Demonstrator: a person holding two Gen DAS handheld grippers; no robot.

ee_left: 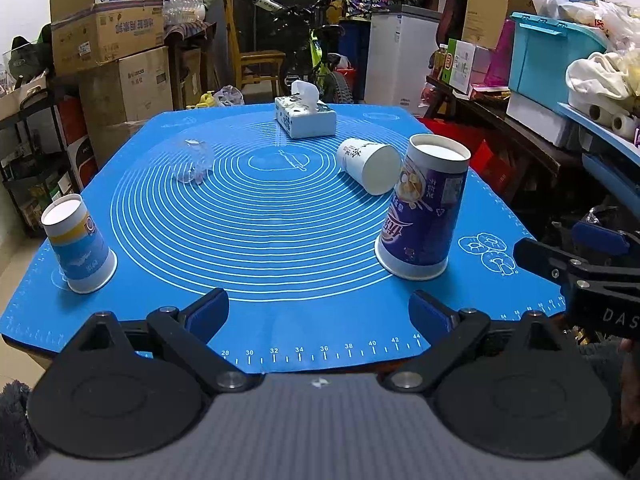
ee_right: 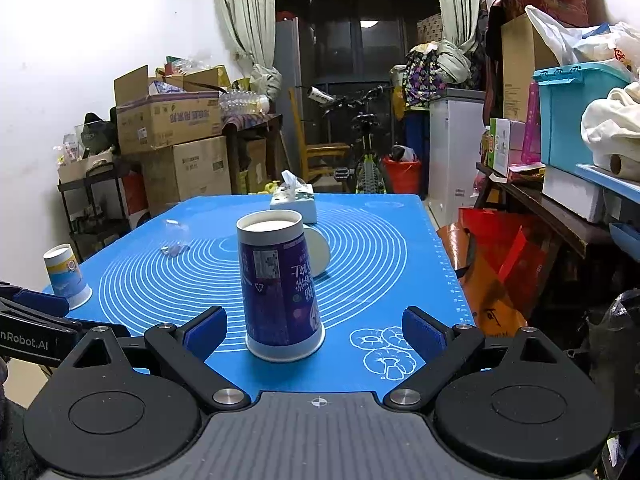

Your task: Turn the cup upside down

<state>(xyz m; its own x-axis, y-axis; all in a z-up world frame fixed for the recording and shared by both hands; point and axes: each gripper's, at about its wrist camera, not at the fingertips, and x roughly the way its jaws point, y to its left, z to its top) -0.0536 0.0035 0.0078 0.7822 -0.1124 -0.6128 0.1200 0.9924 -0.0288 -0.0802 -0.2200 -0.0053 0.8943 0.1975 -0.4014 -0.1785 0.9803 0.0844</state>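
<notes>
Your L tongs (ee_left: 318, 314) and R tongs (ee_right: 316, 330) both released, empty. Purple cup (ee_right: 280, 292) upside down on mat (ee_right: 400, 216), just ahead of R tongs; white cup (ee_left: 368, 164) on its side.

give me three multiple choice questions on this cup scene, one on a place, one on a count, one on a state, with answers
1. Where does the tissue box sit on the blue mat?
A. At the far end
B. At the near edge
C. Inside a cup

2. How many paper cups stand upside down?
A. None
B. Two
C. Four

3. How is the white cup placed?
A. Standing upright
B. Lying on its side
C. Stacked on another cup

Answers:
1. A, it sits beyond the mat's rings, farthest from both cameras.
2. B, the purple cup and the blue and yellow cup both rest on their wide rims, base up.
3. B, its round end faces sideways in the left wrist view.

Both the left hand-held gripper and the right hand-held gripper are open and hold nothing.
</notes>
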